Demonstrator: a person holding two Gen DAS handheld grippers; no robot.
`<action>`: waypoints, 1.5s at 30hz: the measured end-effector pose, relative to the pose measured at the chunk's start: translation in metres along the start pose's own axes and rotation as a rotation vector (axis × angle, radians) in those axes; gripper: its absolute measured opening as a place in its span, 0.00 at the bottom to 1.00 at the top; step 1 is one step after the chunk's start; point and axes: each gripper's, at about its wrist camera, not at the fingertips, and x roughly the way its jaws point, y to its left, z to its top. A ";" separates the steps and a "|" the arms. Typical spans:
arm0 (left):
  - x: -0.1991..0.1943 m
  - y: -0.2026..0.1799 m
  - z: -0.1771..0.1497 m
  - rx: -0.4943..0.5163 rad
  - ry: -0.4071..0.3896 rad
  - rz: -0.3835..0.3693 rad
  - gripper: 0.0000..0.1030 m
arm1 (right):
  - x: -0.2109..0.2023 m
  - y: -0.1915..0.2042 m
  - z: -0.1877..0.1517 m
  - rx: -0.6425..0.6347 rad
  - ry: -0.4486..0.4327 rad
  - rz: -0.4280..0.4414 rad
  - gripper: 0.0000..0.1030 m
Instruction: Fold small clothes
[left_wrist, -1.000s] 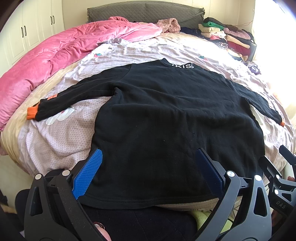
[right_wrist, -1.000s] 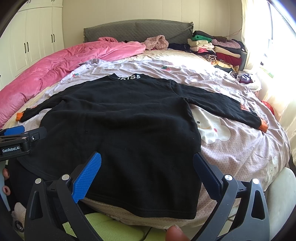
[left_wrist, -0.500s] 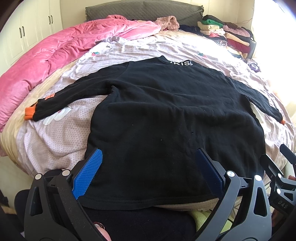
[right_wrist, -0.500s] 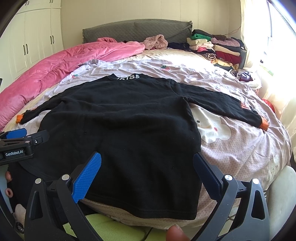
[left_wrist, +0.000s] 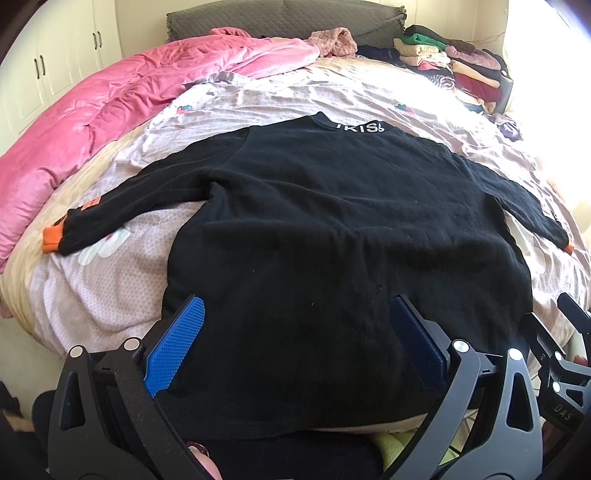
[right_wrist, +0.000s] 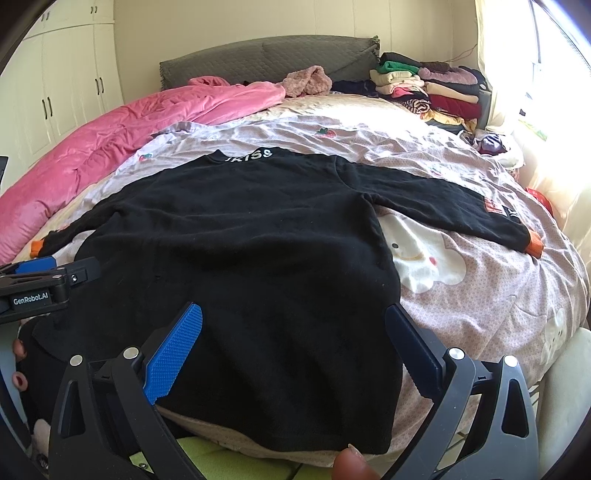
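Broadly, the bed (right_wrist: 480, 302) carries a pink-patterned sheet, with a pink quilt (left_wrist: 110, 122) heaped along its left side and a stack of folded clothes (right_wrist: 428, 92) at the far right by the headboard.

Flat across the middle lies the black sweatshirt (left_wrist: 332, 240), back up, collar with white lettering toward the headboard, both sleeves spread outward. Each sleeve ends in an orange cuff (right_wrist: 535, 244); the hem hangs just over the near edge of the mattress.

Next, the left gripper (left_wrist: 295, 343) hovers over the hem's left part. Its jaws stand wide apart, blue pads (left_wrist: 175, 345) clear on both sides, gripping nothing; whether they brush the cloth cannot be told.

Likewise, the right gripper (right_wrist: 291, 347) sits over the hem's right part, jaws spread equally wide, empty. From its camera the left tool's body appears at the left edge, beside the sweatshirt's lower left corner.

A fingertip (right_wrist: 351, 463) shows at the bottom edge of the right view.
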 end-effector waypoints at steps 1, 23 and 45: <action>0.001 -0.001 0.002 0.001 -0.001 -0.001 0.92 | 0.001 -0.001 0.002 0.000 -0.001 -0.002 0.96; 0.015 -0.027 0.074 0.029 -0.013 -0.038 0.92 | 0.024 -0.049 0.064 0.067 -0.053 -0.026 0.96; 0.058 -0.073 0.154 0.063 -0.017 -0.091 0.92 | 0.053 -0.151 0.110 0.221 -0.076 -0.181 0.96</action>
